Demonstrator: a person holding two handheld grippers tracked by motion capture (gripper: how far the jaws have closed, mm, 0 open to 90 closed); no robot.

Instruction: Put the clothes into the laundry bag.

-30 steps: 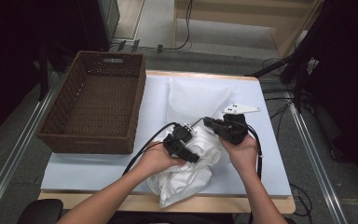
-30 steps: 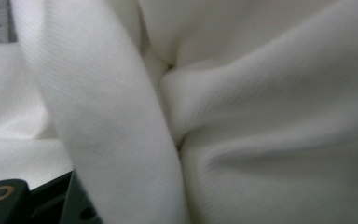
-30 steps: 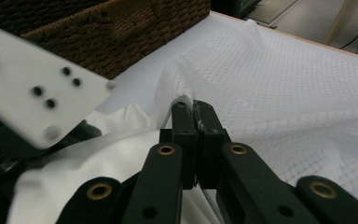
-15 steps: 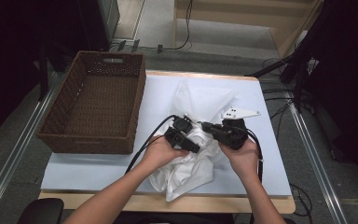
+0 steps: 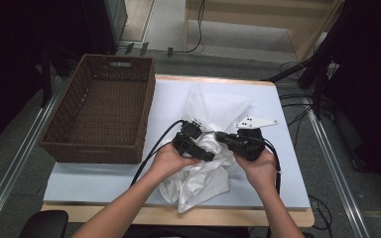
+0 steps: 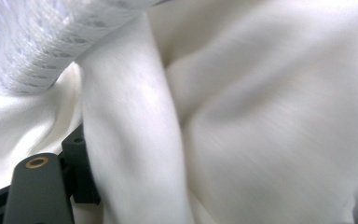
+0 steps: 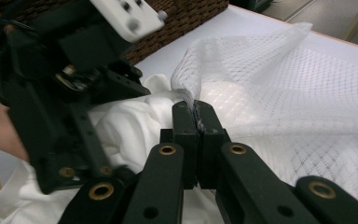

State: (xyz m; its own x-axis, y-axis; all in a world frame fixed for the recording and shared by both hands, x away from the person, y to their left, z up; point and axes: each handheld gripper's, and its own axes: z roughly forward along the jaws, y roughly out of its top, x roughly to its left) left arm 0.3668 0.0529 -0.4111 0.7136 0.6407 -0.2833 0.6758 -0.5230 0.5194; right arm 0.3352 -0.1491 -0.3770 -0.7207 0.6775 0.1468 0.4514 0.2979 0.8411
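The right hand-held gripper [image 7: 196, 112] pinches the limp white mesh laundry bag [image 7: 279, 88] by its edge, the left hand-held gripper's [image 5: 194, 146] state untellable amid soft white cloth [image 6: 242, 121], likely light and floppy

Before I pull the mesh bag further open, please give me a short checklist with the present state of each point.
1. Right tongs shut on the mesh bag edge: ok.
2. Left tongs hold the white garment: cannot tell, cloth covers the jaws.
3. Garment fully inside the bag: not ok, much lies outside near the table edge.
4. Wicker basket apart from the cloth: ok.
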